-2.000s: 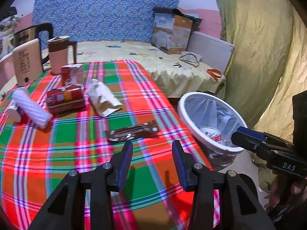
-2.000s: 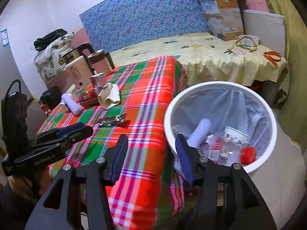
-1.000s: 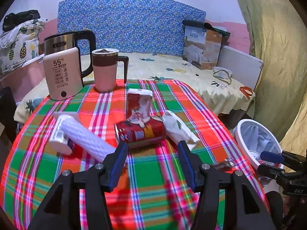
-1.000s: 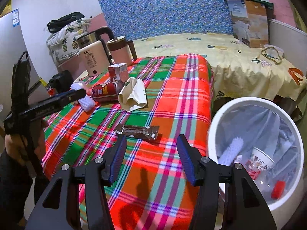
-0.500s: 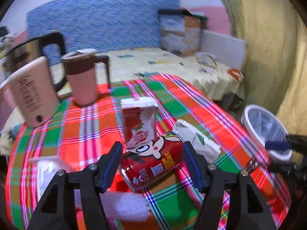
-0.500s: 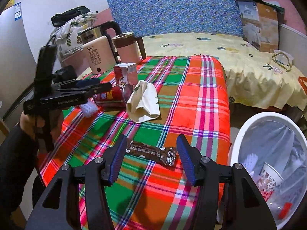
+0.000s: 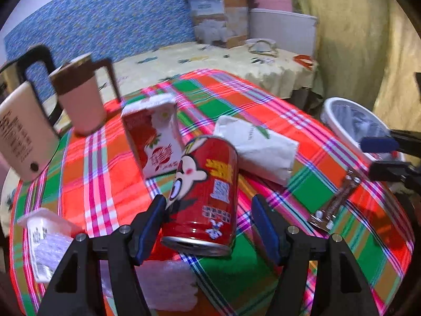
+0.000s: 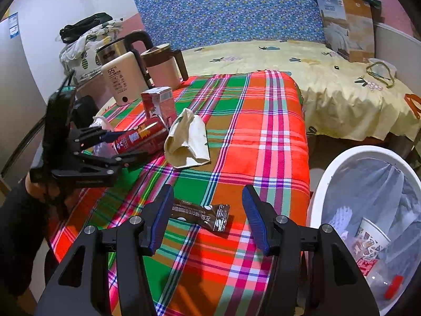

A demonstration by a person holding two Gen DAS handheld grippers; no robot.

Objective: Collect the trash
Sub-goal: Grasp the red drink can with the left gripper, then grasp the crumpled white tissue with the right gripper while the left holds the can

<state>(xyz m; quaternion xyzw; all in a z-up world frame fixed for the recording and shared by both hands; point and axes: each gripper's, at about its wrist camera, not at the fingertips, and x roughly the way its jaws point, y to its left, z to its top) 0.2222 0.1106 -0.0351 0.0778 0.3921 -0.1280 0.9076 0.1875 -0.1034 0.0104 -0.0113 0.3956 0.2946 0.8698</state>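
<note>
White bin (image 8: 319, 184), paper cup (image 8: 373, 238) and red cap (image 8: 393, 289) inside

Both views are fisheye: straight edges bow outward, and black vignette fills the corners. Lighting is indoor, even and moderately bright, with saturated colour on the plaid tablecloth (image 8: 265, 142). Left wrist view: motion blur smears the kettle (image 7: 21, 131) and mug (image 7: 81, 100) left of the red can (image 7: 208, 192), and the blue patterned panel (image 7: 110, 18) behind it; the can itself is fairly sharp, its metal base rim glinting. Right wrist view: sharp throughout, with soft shadows on the tablecloth below the brown wrapper (image 8: 202, 214) and dim lower corners.
</note>
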